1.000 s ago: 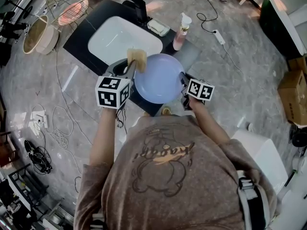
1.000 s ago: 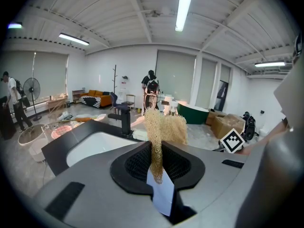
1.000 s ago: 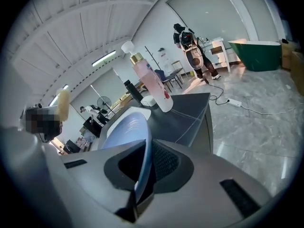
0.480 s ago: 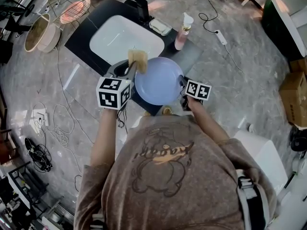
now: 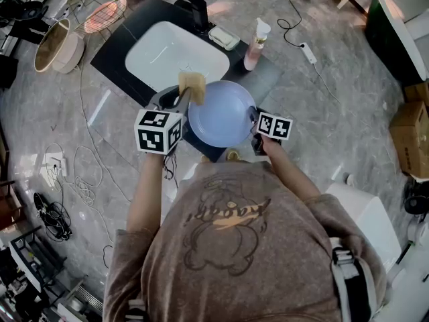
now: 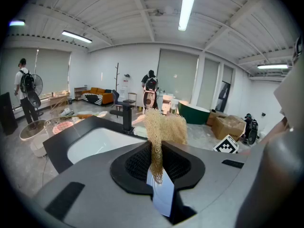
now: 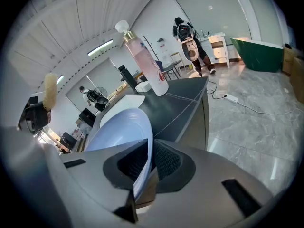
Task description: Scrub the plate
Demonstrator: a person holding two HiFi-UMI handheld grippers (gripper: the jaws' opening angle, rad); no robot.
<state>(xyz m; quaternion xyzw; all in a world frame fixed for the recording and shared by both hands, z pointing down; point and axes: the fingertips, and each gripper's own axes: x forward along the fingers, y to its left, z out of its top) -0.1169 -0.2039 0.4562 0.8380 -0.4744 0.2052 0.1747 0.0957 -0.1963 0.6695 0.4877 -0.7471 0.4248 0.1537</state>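
A white rectangular basin [image 5: 175, 58] is sitting sunk into the dark grey worktop [image 5: 271, 76], its inside showing plain white, with a black tap [image 5: 196, 9] standing at its far edge. A small pale dish [image 5: 222, 37] is lying just beside the tap, though what it is carrying is too small to tell. A clear pink pump bottle with a white head [image 5: 255, 42] is standing upright to the right of the dish. The round pale blue plate [image 5: 221, 113] is hanging over the near corner of the worktop, in front of the basin and between the two tools. The right hand-held gripper [image 5: 255, 118] is gripping the plate's right rim; its jaws have just been opening a little, yet the right gripper view is showing the thin rim pinched between the ribbed pads [image 7: 167, 159]. The left hand-held gripper [image 5: 184, 96] is clamping a tan, coarse mesh scrubbing sponge [image 5: 192, 84], jaws closed tight on its lower part while the rest is fanning out above them. The sponge is meeting the plate at its upper left rim. Both of the person's forearms are reaching forward from the body, the left one [image 5: 144, 186] bare, and each tool is pointing ahead and sloping downward towards the plate.
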